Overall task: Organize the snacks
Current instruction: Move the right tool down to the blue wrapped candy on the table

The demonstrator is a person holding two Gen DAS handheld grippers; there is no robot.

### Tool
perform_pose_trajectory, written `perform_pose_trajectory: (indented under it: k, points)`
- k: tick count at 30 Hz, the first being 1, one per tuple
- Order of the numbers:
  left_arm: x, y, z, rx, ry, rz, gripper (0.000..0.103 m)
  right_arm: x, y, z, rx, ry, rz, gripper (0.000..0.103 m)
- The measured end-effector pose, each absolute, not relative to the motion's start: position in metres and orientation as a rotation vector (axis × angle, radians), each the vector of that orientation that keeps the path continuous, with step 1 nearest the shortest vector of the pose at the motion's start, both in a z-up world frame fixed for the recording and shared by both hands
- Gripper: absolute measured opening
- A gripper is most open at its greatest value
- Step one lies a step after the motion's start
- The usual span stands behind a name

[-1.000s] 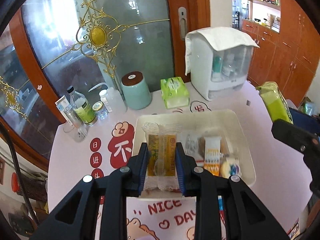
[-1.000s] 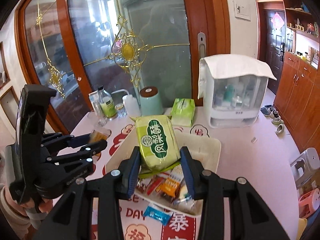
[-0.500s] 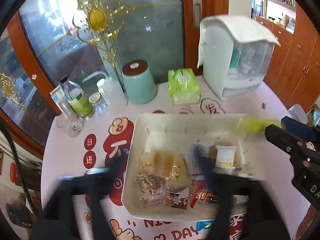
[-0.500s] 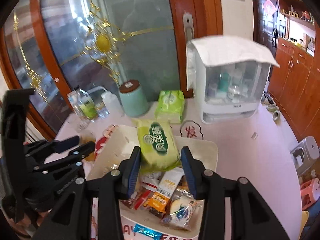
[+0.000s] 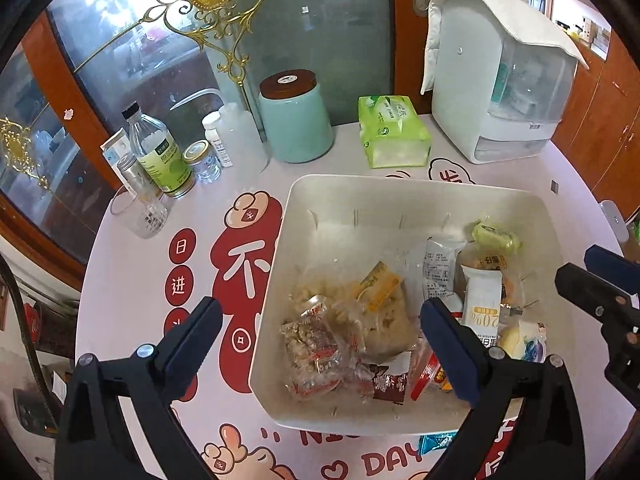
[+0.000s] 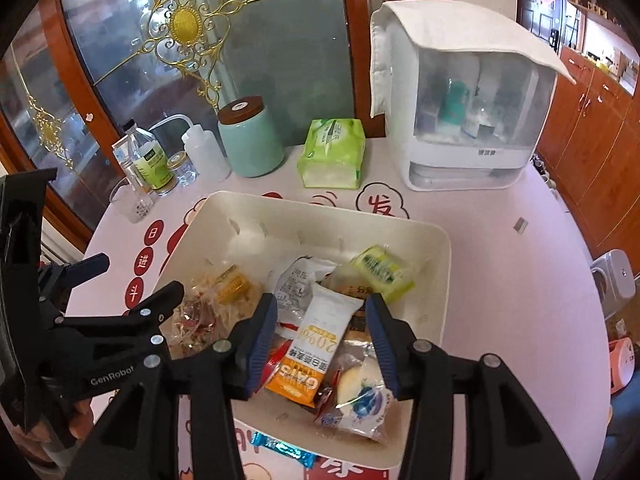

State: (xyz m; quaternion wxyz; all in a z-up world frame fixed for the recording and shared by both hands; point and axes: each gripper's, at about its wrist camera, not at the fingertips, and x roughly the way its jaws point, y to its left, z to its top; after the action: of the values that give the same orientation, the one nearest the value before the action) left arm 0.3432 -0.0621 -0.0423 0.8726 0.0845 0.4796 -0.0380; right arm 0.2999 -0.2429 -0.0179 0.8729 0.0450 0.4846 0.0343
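— While the left wrist camera is looking down, what is the left gripper doing?

— It is standing wide apart and holding nothing, its jaws having just been opening. One finger is hanging over the pink tablecloth at lower left, the other over the white bin at lower centre. Between them, inside the bin, a clear crumbly packet with a yellow label is lying loose, touching neither pad.

— And the rest of that frame?

— A teal jar, a green tissue pack and a white cabinet are sitting along the top. The right gripper is poking in at the right edge.

— Moving to the right wrist view?

— Its own claw is sitting half open at lower centre over the bin, jaws having just been opening. A white and orange oat packet is lying between the pads; it seems to be resting on the pile rather than pinched, though the fisheye is making that hard to judge.

— Where is the green snack pack?

— It is lying inside the bin, right of centre, just above the claw and clear of both fingers. A small blue wrapper is lying on the cloth just outside the bin's near wall, at the bottom. The left gripper is showing at the left edge.
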Motion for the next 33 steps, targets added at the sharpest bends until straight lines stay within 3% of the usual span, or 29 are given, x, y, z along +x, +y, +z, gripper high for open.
perform_pose_trajectory:
  k: [33]
  points:
    - [0.243,-0.014,0.017,0.084,0.837,-0.060,0.099,0.199,-0.199,0.012,0.066,0.869,0.155,0.047]
